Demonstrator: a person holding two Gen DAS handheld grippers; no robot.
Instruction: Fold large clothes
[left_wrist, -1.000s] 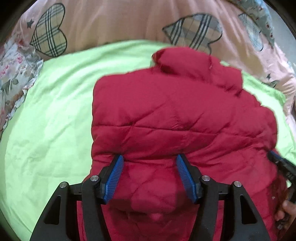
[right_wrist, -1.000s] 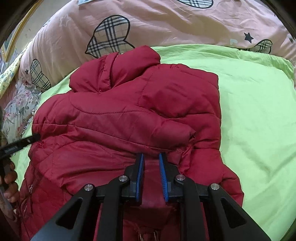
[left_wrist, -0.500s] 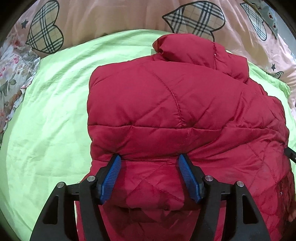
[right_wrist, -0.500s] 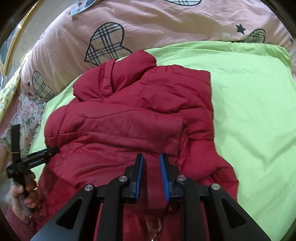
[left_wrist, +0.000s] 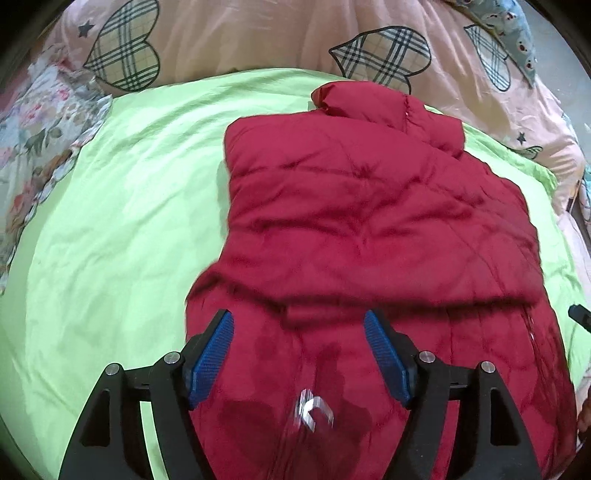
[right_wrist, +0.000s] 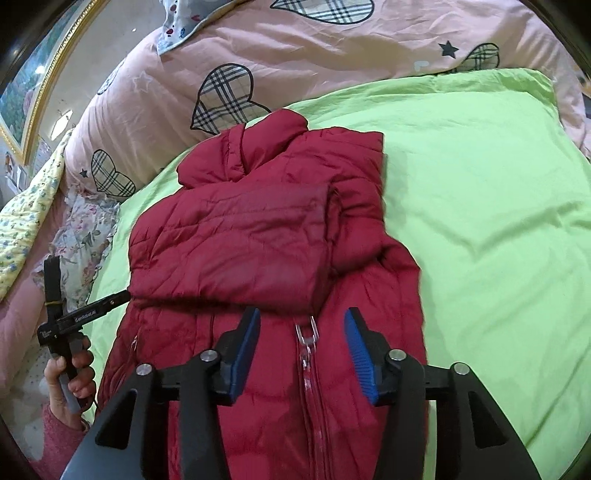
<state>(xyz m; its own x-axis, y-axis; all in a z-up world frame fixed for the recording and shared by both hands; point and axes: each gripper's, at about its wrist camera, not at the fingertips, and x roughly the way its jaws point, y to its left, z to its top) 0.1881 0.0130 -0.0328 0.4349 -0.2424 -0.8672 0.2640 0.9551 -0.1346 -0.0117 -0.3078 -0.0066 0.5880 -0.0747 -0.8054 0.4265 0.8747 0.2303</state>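
A red quilted jacket (left_wrist: 369, 206) lies on the green sheet (left_wrist: 122, 206) with its collar at the far end and a sleeve folded across its front. My left gripper (left_wrist: 299, 332) hovers over the jacket's near part. Its jaws are opening and the blue pads touch nothing. My right gripper (right_wrist: 303, 332) hangs above the zipper pull (right_wrist: 306, 330). Its jaws are also opening and clear of the cloth. In the right wrist view the left gripper (right_wrist: 92, 312), held by a hand (right_wrist: 70, 373), reaches the jacket's left edge.
A pink quilt with plaid hearts (right_wrist: 229, 92) is piled along the far side of the bed. Floral bedding (left_wrist: 33, 136) lies at the left. A gold picture frame (right_wrist: 37, 85) hangs on the wall. Bare green sheet (right_wrist: 480, 206) spreads right of the jacket.
The right jaws went from nearly shut on the jacket's cloth to wide apart. Both grippers drew back and rose from the jacket. The left jaws spread a little wider.
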